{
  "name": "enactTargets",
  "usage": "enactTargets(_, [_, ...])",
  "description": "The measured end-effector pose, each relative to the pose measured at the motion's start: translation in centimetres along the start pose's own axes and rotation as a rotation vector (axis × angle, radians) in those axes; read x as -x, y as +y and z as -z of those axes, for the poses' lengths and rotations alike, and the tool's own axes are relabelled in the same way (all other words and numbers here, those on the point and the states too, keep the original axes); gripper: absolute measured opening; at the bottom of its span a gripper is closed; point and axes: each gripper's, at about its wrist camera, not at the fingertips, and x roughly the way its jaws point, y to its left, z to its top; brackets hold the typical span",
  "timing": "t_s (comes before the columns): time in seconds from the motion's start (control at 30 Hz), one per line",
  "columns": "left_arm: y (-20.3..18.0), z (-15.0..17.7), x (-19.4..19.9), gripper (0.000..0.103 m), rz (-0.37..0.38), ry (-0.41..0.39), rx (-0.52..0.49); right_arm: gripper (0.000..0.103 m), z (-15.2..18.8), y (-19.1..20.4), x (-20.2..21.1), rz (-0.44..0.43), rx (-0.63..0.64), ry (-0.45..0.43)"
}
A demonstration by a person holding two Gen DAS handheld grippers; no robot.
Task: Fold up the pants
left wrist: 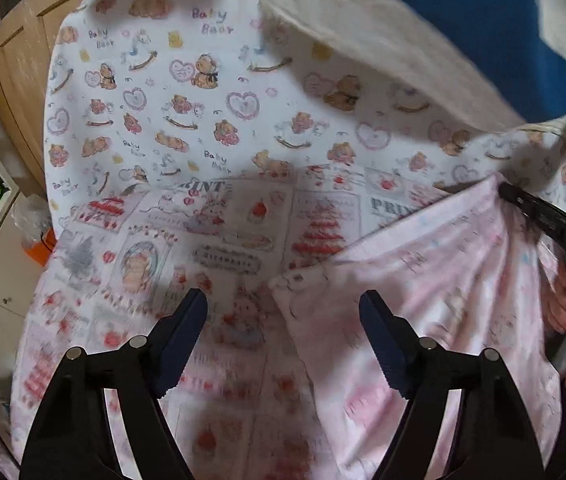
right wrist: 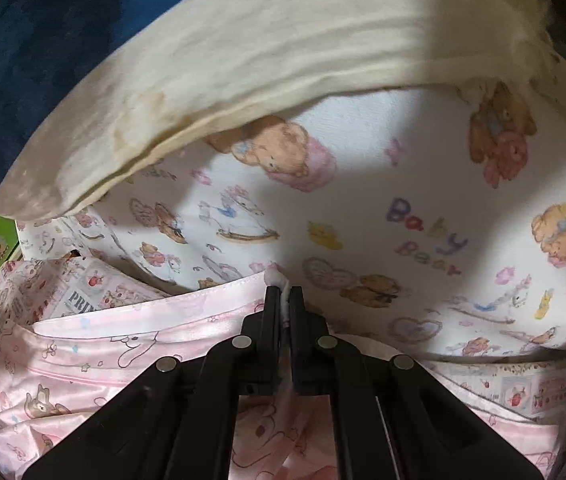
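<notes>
The pink printed pants (left wrist: pixel 435 280) lie bunched on the bed at the right of the left wrist view. My left gripper (left wrist: pixel 283 336) is open and empty, its jaws wide apart just above the pants' near corner. My right gripper (right wrist: pixel 284 300) is shut on the pants' hem (right wrist: pixel 275 276) and lifts the pink cloth (right wrist: pixel 123 344). That right gripper also shows at the right edge of the left wrist view (left wrist: pixel 539 216), held by a hand.
A white "Baby Bear" sheet (left wrist: pixel 187 92) covers the bed, with a pink printed blanket (left wrist: pixel 187 240) over its near part. A cream pillow (right wrist: pixel 243 60) and blue cushion (left wrist: pixel 483 12) lie behind. A wooden cabinet (left wrist: pixel 15 64) stands at the left.
</notes>
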Motion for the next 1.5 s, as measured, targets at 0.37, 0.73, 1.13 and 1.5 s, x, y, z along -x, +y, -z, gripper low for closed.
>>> enactTargets(0.37, [2.5, -1.5, 1.4, 0.0, -0.177, -0.219, 0.009, 0.004, 0.3, -1.0, 1.0, -0.12, -0.055, -0.078])
enactTargets(0.73, [2.3, -1.0, -0.9, 0.029, 0.069, 0.048, -0.033, 0.004, 0.3, -1.2, 1.4, -0.112, -0.084, -0.071])
enactTargets(1.13, [-0.5, -0.1, -1.6, 0.007, 0.043, -0.005, -0.122, 0.011, 0.3, -2.4, 0.3, -0.152, -0.119, -0.037])
enactTargets(1.5, [2.4, -1.6, 2.4, 0.003, -0.004, -0.144, 0.003, 0.062, 0.4, -5.8, 0.2, -0.346, -0.291, -0.059])
